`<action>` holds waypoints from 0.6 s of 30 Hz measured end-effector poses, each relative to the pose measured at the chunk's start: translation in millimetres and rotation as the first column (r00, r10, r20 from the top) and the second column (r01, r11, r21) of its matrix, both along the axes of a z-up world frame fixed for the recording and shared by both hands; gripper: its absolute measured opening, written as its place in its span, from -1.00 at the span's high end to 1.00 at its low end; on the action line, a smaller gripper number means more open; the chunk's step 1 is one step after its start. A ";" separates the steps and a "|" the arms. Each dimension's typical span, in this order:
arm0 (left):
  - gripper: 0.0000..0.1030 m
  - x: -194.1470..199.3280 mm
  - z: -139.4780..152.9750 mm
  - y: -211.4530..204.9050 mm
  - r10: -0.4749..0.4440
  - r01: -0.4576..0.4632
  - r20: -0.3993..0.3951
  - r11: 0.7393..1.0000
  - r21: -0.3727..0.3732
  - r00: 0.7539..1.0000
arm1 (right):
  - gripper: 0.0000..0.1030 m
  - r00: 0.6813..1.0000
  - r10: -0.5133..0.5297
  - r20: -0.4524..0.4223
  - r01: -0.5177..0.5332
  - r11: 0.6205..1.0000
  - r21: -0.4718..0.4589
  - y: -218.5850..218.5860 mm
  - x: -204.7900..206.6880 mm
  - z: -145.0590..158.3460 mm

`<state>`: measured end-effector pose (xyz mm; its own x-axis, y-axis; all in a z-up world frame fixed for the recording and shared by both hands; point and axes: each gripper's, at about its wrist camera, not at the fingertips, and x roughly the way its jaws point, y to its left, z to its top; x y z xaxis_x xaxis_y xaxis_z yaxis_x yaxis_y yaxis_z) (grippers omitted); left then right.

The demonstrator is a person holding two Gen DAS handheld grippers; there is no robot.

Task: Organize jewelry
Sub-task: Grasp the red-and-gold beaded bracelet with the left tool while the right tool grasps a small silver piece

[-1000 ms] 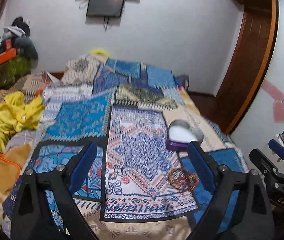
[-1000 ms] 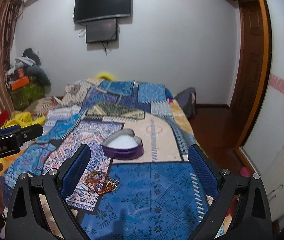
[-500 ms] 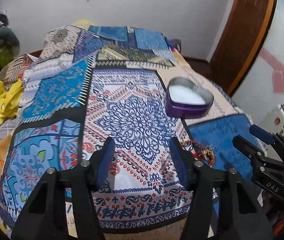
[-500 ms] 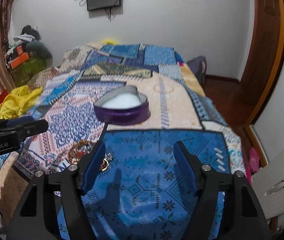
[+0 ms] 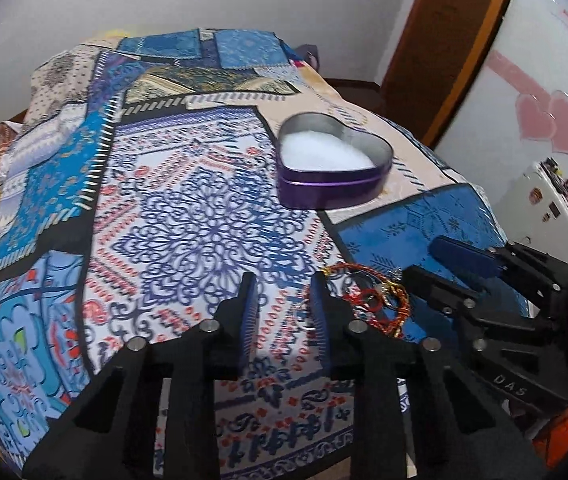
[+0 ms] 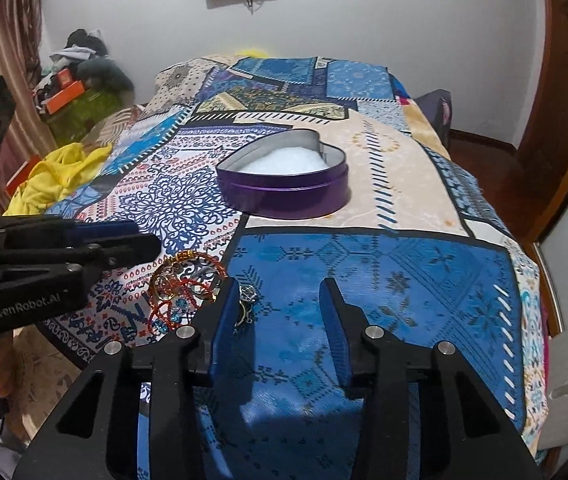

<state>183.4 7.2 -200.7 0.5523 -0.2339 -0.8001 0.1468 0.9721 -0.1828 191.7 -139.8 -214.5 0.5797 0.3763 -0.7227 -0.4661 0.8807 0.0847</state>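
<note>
Both claws are narrowing on nothing. My left claw (image 5: 282, 308) and right claw (image 6: 280, 318) flank the jewelry pile (image 6: 188, 288) on the bed (image 6: 364, 272); it lies between them, touching the right claw's inner finger, heart tin (image 6: 284, 192) beyond.

From the left wrist we look down along its fingers, close over the patterned bedspread (image 5: 188, 216), facing the far wall. From the right wrist we get the same slant, just to the right. Both views share the heart-shaped tin (image 5: 334, 172) (image 6: 284, 184), the jewelry pile (image 5: 372, 292) (image 6: 188, 284), and each other's gripper.
</note>
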 end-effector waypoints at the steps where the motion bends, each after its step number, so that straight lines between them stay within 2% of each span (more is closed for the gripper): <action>1: 0.56 0.7 -0.6 -0.8 -0.006 0.006 -0.004 1.000 -0.001 1.000 | 0.30 1.000 0.004 -0.001 -0.004 1.000 0.001 0.7 0.2 -0.4; 6: 0.76 5.4 -6.3 -5.0 -0.036 0.036 -0.031 0.999 -0.017 0.999 | 0.48 0.999 0.034 -0.011 -0.033 0.999 0.015 3.3 1.4 -2.5; 13: 0.80 10.9 -12.4 -6.3 -0.053 0.052 -0.049 0.998 -0.039 0.997 | 0.77 0.997 0.072 -0.028 -0.071 0.997 0.036 8.3 3.8 -5.8; 15: 0.91 12.0 -12.9 -6.3 -0.067 0.064 -0.050 0.996 -0.054 0.997 | 0.80 0.997 0.075 -0.033 -0.073 0.996 0.047 7.7 3.5 -6.2; 18: 0.92 9.8 -10.7 -8.5 -0.082 0.081 -0.027 0.996 -0.046 0.996 | 0.85 0.997 0.067 -0.034 -0.066 0.997 0.050 6.6 3.2 -5.1</action>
<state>193.2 -1.3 -211.4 0.5067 -0.3136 -0.8031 0.2193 0.9478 -0.2317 194.9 -133.2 -219.6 0.5261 0.4486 -0.7225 -0.5192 0.8423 0.1448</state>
